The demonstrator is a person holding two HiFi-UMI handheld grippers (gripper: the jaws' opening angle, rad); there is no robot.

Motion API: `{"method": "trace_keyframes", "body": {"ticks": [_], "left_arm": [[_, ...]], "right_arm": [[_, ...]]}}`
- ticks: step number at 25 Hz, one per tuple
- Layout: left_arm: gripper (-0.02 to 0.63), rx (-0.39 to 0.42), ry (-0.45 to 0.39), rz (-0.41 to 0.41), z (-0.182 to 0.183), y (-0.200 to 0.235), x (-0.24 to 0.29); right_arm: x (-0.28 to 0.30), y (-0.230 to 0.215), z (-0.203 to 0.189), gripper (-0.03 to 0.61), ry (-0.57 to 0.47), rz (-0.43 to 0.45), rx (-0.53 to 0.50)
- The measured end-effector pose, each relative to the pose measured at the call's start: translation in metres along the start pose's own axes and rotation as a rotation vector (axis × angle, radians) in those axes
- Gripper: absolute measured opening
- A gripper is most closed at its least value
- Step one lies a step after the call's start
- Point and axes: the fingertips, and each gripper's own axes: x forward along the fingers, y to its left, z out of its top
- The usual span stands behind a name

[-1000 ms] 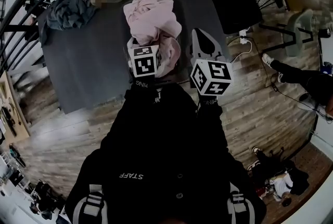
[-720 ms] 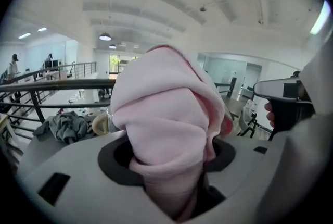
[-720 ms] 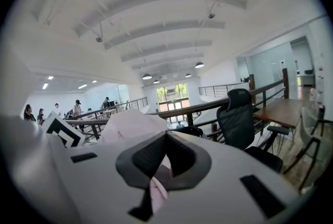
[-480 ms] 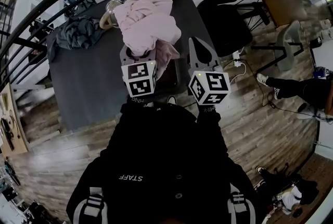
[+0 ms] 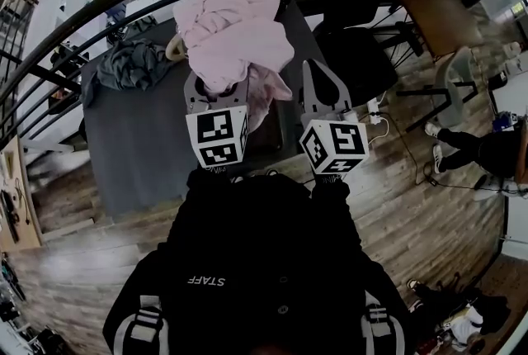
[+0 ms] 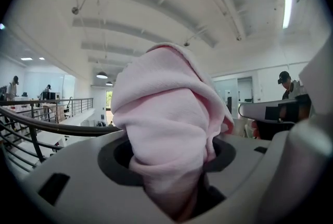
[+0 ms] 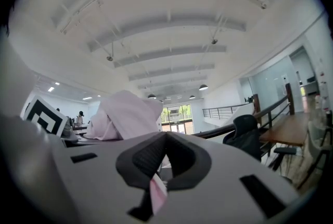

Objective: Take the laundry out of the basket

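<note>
A bulky pale pink garment [image 5: 231,27] hangs bunched above the dark grey table [image 5: 140,147]. My left gripper [image 5: 216,87] is shut on a thick fold of it, and in the left gripper view the pink cloth [image 6: 166,129] fills the gap between the jaws of the left gripper [image 6: 171,189]. To the right, my right gripper [image 5: 318,79] points up, shut on a thin pink strip [image 7: 157,193] pinched in the right gripper [image 7: 158,176]. A tan rim [image 5: 173,49], perhaps the basket, peeks out behind the garment; the rest is hidden.
A grey garment [image 5: 132,64] lies on the table's far left. A black office chair [image 5: 355,56] stands right of the table. A curved black railing [image 5: 99,23] runs behind. Cables and a plug strip [image 5: 375,110] lie on the wooden floor, with a person's legs [image 5: 470,149] at right.
The left gripper has lifted the pink garment higher off the table, so it now hangs bunched well above it. The right gripper has risen alongside and kept its place beside the left.
</note>
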Motion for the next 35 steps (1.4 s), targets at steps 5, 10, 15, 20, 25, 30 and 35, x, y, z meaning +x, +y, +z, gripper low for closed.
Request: {"method": "trace_keyframes", "body": {"ticks": [5, 10, 15, 20, 25, 30, 35], "left_arm": [[0.282, 0.003, -0.077, 0.018, 0.028, 0.007, -0.010], [0.282, 0.015, -0.141, 0.042, 0.047, 0.011, -0.017], [0.282, 0.032, -0.184, 0.047, 0.057, 0.013, -0.019], [0.282, 0.041, -0.205, 0.053, 0.063, 0.010, -0.021], [0.282, 0.058, -0.227, 0.058, 0.071, 0.007, -0.026], [0.284, 0.063, -0.243, 0.057, 0.076, 0.006, -0.031], [0.284, 0.070, -0.253, 0.055, 0.080, -0.001, -0.033]], "right_arm": [[0.000, 0.010, 0.017, 0.012, -0.042, 0.011, -0.016], [-0.002, 0.013, 0.032, 0.012, -0.084, -0.002, -0.059], [-0.002, 0.018, 0.039, 0.012, -0.104, -0.018, -0.107], [-0.004, 0.017, 0.039, 0.012, -0.101, -0.020, -0.119], [-0.007, 0.016, 0.043, 0.012, -0.112, -0.031, -0.124], [-0.009, 0.019, 0.045, 0.012, -0.119, -0.040, -0.137], [-0.013, 0.016, 0.047, 0.012, -0.118, -0.051, -0.155]]}}
